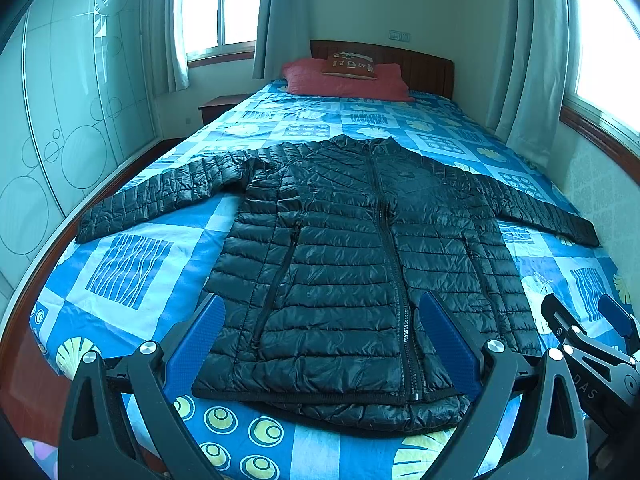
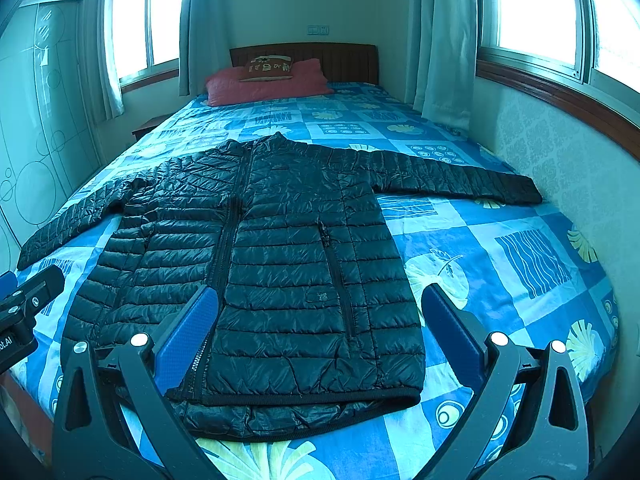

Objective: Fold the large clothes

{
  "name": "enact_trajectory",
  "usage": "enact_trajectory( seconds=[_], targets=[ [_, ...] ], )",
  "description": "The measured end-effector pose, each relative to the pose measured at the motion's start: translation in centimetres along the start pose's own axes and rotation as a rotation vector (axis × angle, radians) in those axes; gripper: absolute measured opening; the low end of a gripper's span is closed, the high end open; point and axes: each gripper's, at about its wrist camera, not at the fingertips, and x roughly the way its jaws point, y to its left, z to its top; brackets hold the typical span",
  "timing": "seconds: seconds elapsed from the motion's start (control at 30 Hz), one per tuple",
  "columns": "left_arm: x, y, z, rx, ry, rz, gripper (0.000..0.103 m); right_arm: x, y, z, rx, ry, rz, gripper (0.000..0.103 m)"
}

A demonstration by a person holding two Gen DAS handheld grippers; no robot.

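The blue fingers (image 1: 196, 344) of the left gripper (image 1: 324, 348) and right gripper (image 2: 320, 336) stood wide apart, holding nothing, above the hem of the black puffer jacket (image 1: 360, 248) spread flat on the bed (image 1: 120, 272); each would best pinch one sleeve cuff first.

Daylit room, cool blue cast, strong fisheye bend in both views.

Light comes from the windows (image 1: 219, 4), blown out to plain white at upper left and upper right of each frame, with no detail behind the glass. The puffer jacket (image 1: 352, 264) carries small soft sheen across its quilted panels; shadows beneath it are faint. Straight lines bow hard toward the edges, and the corners fall to black vignette. Centre is sharp; the gripper fingers (image 2: 188, 332) at the bottom look slightly soft.
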Motion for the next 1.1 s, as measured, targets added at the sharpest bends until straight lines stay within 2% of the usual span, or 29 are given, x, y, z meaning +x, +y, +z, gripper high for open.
enact_trajectory(
  seconds=[1.1],
  targets=[
    [0.04, 0.02, -0.13, -0.001, 0.003, -0.002, 0.097, 0.13, 0.28, -0.11, -0.001, 0.004, 0.0, 0.101]
  ],
)
